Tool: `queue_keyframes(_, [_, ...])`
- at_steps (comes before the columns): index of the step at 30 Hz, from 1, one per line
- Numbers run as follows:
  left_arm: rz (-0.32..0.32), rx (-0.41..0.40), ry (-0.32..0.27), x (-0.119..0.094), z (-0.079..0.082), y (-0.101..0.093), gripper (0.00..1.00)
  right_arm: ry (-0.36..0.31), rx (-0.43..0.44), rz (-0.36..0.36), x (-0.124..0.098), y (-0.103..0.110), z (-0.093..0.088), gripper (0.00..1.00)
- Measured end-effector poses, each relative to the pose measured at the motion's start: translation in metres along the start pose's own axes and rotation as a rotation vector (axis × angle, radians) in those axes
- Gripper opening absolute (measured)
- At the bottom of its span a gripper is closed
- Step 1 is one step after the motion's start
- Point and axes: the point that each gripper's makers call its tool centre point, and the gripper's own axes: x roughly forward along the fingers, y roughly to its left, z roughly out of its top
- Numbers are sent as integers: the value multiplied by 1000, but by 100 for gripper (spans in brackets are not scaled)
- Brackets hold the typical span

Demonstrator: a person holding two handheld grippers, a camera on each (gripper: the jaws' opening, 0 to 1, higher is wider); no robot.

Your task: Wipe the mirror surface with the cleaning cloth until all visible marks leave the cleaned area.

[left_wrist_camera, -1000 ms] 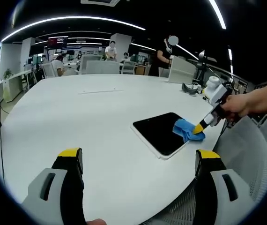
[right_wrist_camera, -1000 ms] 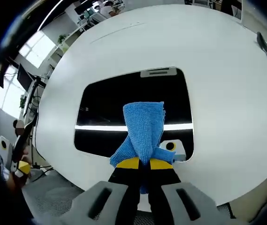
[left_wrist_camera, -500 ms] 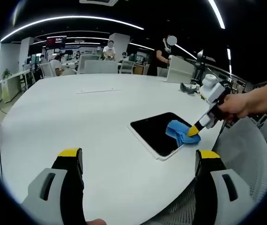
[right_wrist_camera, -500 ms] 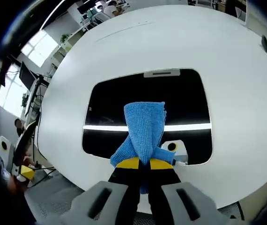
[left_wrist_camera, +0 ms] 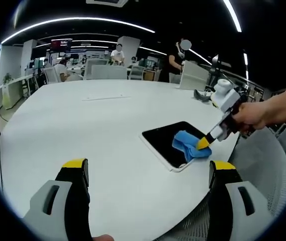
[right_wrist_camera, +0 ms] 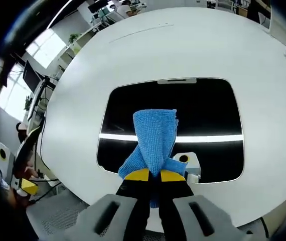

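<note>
Taking the mirror (right_wrist_camera: 173, 120) as landmark: it lies flat on the white table (right_wrist_camera: 83, 75), a dark rectangle with rounded corners, reflecting a bright ceiling strip across its middle.

Right gripper view, left to right. Left of the mirror: a band of bare white tabletop, then the table's curved edge, with floor and a monitor beyond. On the mirror: the blue cleaning cloth (right_wrist_camera: 154, 138) rests on the glass near the near edge, roughly centred between the left and right edges. The right gripper (right_wrist_camera: 150, 175) is clamped on the cloth, yellow-tipped jaws pressed together around its lower end. Right of the mirror: more open tabletop out to the rim. The mirror's near edge sits close to the table's near rim; beyond its far edge the table is open and wide.

Left gripper view, left to right. The left gripper (left_wrist_camera: 148, 168) has its jaws spread wide, holding nothing, above the table's near edge and well apart from the mirror (left_wrist_camera: 168, 140). Bare tabletop stretches left of the mirror. On the mirror's right part the cloth (left_wrist_camera: 187, 145) lies under the right gripper (left_wrist_camera: 203, 144), held by a hand (left_wrist_camera: 251, 116).
</note>
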Motion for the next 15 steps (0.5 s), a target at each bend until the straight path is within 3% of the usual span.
queue_keyframes(5, [-5,-3,6,-1,-2,-2,99,-11,11,7,2,10,2,0])
queue_keyframes(8, [-3,-6,8,-1,-3,-1,99,-32,82,3,3,15,3,0])
queue_keyframes(10, [-1,-6,6,-1,-3,0,99,-22,17,5,4,19,2,0])
queue_keyframes(15, [-1,-2,9,-1,-3,0,99,-17,10,5,9,28,3,0])
